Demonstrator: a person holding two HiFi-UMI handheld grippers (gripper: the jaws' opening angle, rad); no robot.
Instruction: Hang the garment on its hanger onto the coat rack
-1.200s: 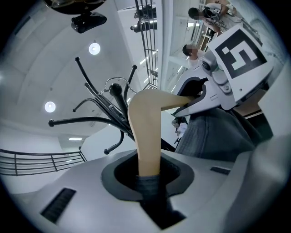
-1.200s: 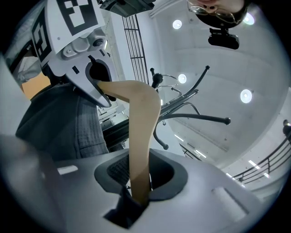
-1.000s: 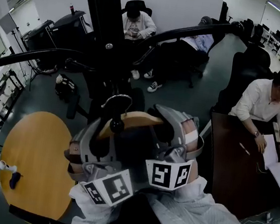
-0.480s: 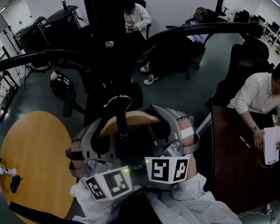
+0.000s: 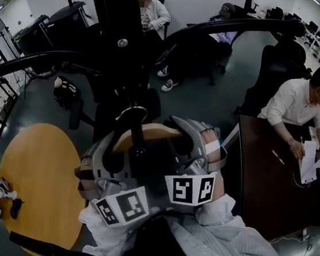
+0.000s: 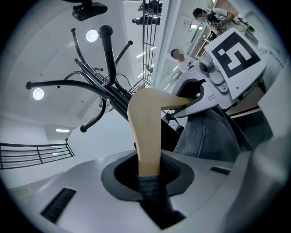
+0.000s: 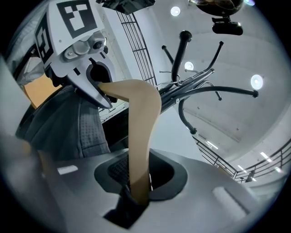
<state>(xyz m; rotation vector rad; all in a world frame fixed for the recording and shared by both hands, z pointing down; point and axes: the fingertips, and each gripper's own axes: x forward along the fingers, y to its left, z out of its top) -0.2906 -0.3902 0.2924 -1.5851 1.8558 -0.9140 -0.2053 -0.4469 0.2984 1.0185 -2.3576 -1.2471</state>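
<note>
The left gripper (image 6: 148,184) and right gripper (image 7: 137,184) are each clamping 1 arm of the curved, smooth wooden hanger (image 6: 145,123), which is carrying a grey ribbed garment (image 6: 204,136) near the black tubular coat rack (image 6: 108,54).

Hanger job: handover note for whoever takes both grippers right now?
The left gripper is shut on one arm of the wooden hanger; the right gripper is shut on the other arm.
The garment hangs on the hanger, held up close to the coat rack.
Done: garment raised to the rack.
Left: the hook appears to sit on no rack arm yet; slip it over one, then open both grippers.
</note>
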